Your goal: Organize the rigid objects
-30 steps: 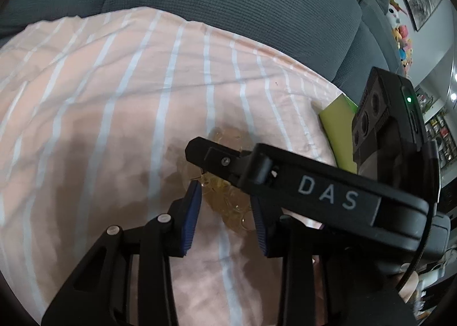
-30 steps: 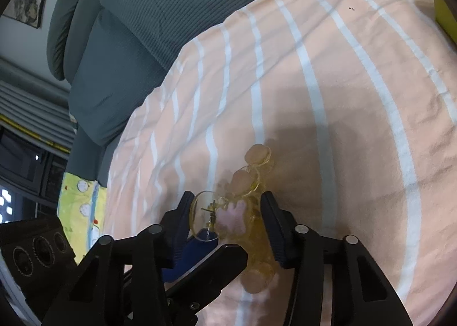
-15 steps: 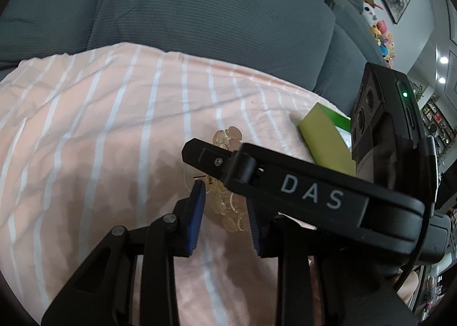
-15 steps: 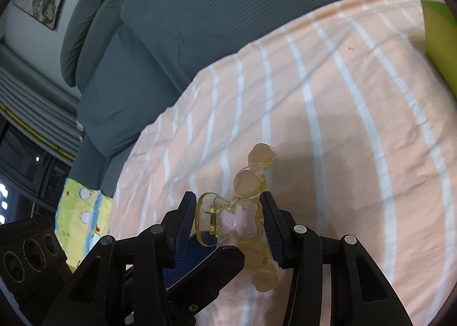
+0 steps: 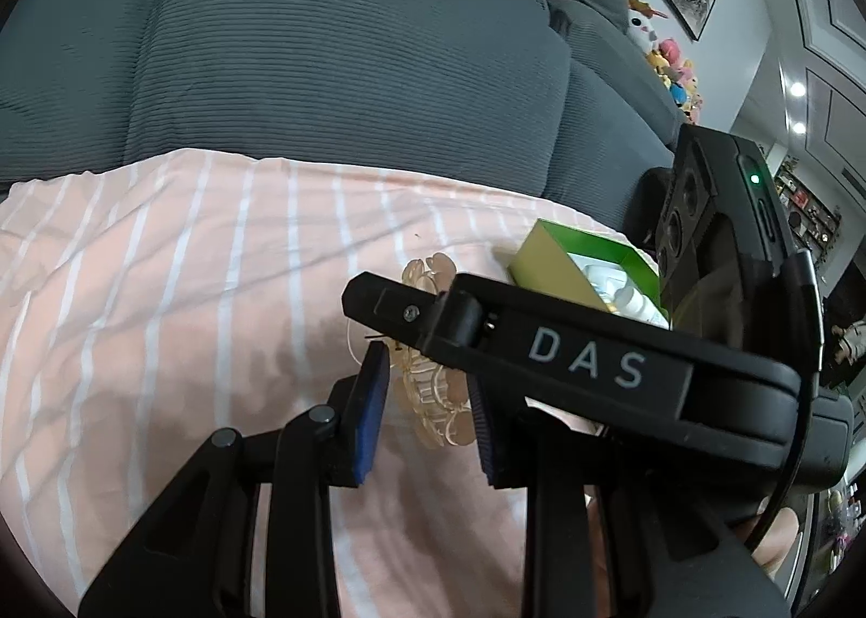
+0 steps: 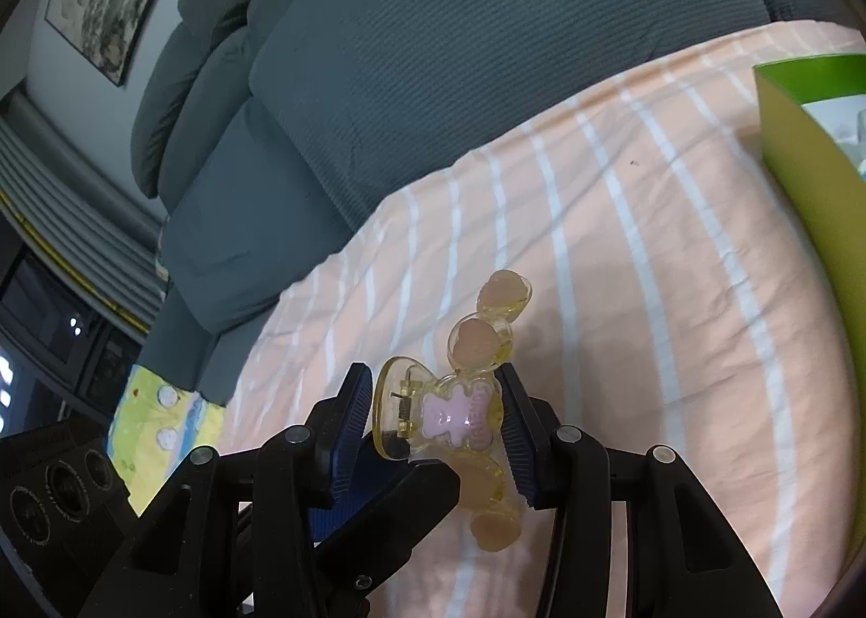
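Hair clip: translucent yellow hair clip (image 6: 460, 401) with pink bear, long axis running away from the camera, shell end farthest.
Right tongs (image 6: 441, 431): pinching the clip, above the striped sheet (image 6: 622, 250).
Left tongs (image 5: 427, 401): spread, flanking the clip (image 5: 433, 401).
Green box (image 6: 801, 174): right, on the sheet.
Sofa (image 6: 487, 50): grey, behind.

Translucent yellow hair clip (image 6: 449, 409) with pink bear — held aloft between the right fingers (image 6: 514, 434), shell-shaped ends protruding.
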Available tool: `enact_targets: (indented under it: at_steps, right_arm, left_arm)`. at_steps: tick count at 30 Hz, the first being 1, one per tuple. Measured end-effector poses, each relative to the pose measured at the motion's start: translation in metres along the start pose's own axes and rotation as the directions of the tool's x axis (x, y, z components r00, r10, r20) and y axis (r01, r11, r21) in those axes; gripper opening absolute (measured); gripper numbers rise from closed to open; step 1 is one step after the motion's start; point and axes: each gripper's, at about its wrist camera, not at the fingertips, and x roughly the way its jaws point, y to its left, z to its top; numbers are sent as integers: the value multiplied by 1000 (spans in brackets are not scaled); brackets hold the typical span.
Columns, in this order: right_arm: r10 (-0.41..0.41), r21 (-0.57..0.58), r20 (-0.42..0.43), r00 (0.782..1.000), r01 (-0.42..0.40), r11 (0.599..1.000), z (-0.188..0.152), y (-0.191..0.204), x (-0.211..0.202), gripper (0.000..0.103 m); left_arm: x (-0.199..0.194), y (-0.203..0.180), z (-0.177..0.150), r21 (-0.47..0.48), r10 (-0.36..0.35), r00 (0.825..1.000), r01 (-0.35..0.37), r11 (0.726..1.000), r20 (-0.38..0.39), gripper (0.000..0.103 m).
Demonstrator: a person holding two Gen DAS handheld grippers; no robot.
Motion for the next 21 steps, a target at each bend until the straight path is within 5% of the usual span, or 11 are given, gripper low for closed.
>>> enact_targets:
  at_steps: [11, 14, 21]
  right_arm:
    - [7, 13, 83, 997, -8, 1000, 9, -10, -37, 49]
    - [60, 31, 107, 992, -64, 997, 15, -18, -51, 48]
    - [62, 80, 147, 987, -74, 994, 24, -44, -81, 46]
  left_arm:
    - [0, -40, 13, 101, -45, 998, 41, 994, 37, 25]
    - [5, -48, 19, 56, -150, 989, 149, 987, 12, 19]
    - [32, -66, 24, 35, -155, 988, 156, 987, -27, 20]
